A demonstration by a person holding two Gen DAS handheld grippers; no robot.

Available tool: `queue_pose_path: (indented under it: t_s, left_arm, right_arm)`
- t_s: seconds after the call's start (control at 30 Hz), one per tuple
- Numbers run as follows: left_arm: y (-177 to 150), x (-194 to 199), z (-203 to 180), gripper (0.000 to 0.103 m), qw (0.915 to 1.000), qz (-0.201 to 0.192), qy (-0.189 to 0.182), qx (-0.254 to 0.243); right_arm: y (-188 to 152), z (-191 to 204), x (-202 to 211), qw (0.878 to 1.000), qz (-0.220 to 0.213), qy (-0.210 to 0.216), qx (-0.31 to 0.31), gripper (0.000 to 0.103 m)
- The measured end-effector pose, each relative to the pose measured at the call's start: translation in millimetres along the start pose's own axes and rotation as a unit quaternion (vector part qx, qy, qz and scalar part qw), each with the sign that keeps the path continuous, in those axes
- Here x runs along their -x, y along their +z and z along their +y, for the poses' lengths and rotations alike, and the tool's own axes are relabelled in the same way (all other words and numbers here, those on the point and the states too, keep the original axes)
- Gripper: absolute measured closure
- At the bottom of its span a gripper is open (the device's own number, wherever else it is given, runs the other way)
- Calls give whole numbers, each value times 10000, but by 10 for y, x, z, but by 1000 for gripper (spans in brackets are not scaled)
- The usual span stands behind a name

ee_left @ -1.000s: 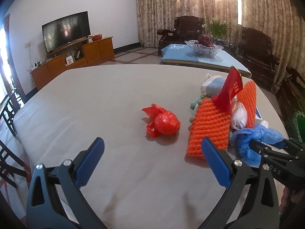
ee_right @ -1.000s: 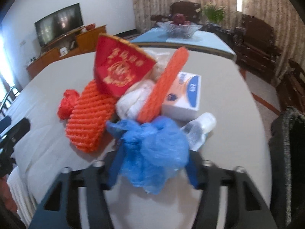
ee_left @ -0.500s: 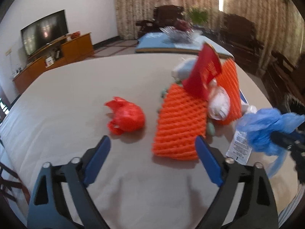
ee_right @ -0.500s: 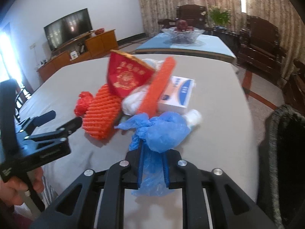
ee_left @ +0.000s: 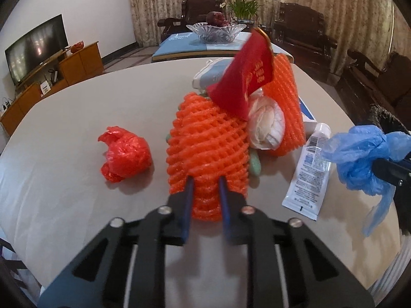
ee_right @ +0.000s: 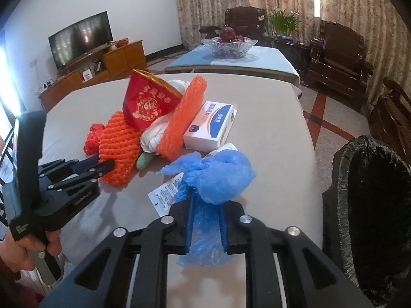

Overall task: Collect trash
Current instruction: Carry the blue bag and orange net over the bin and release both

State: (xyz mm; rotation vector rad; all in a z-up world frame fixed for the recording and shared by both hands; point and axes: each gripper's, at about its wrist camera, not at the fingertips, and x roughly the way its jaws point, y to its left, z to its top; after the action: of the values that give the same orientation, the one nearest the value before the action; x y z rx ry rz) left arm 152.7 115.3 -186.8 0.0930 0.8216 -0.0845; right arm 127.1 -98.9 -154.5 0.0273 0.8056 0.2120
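A pile of trash lies on the grey table point(ee_left: 77, 231). My left gripper point(ee_left: 205, 183) is shut on the near end of an orange foam net point(ee_left: 208, 141), which also shows in the right wrist view point(ee_right: 119, 146). My right gripper point(ee_right: 205, 195) is shut on a crumpled blue plastic bag point(ee_right: 218, 172) and holds it above the table; the bag also shows at the right of the left wrist view point(ee_left: 359, 154). A red plastic bag point(ee_left: 124, 155) lies left of the net. A black-lined trash bin point(ee_right: 372, 205) stands at the table's right edge.
The pile also holds a red paper bag point(ee_left: 246, 77), a second orange net point(ee_left: 285, 102), a white wad point(ee_left: 267, 125), a white tube point(ee_left: 308, 174) and a white-blue box point(ee_right: 210, 128). Chairs and a table with a glass bowl point(ee_right: 228, 47) stand behind.
My left gripper moved forward and shut on the orange net. My right gripper lifted the blue bag to the right, toward the bin.
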Motion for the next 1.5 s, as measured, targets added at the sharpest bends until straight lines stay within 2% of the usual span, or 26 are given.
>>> queue_pose_path:
  t_s: [0.17,0.33,0.5,0.77,0.97,1.2,1.5]
  left_arm:
    - [34,316,23,91,9996,-186,205,40]
    - [18,823,101,91,9974,-522,496,16]
    - [84,1204,15,91,9956,-816,444,-111]
    - [330,1469,-612,91,9917,-1121,-445,-448]
    - [497,1430,-1346,91,9811,-1282,-1156,-876]
    - [628,1212,-2161,91,9676,-1218,-1874,-1173]
    - [634,756,-3065,91,9535,-778,-2553,-1401]
  right_arm:
    - [48,5,147,9999,-161,7,-30,86]
    - [124,-10,382,9991,-406,-36,-71,86]
    - [165,-95,652,9975,-660,-53,-244,86]
    - [121,-503,1135,9917,-1021,-489,-615,86]
    - [-27,-1015,1498,9815,-1188,-1159,-956,86]
    - [-240,-1671,1733,9666,-1167,-1841,-1347,86]
    - [-451,-2423,1588,9525,-851,-2352,-1737,86]
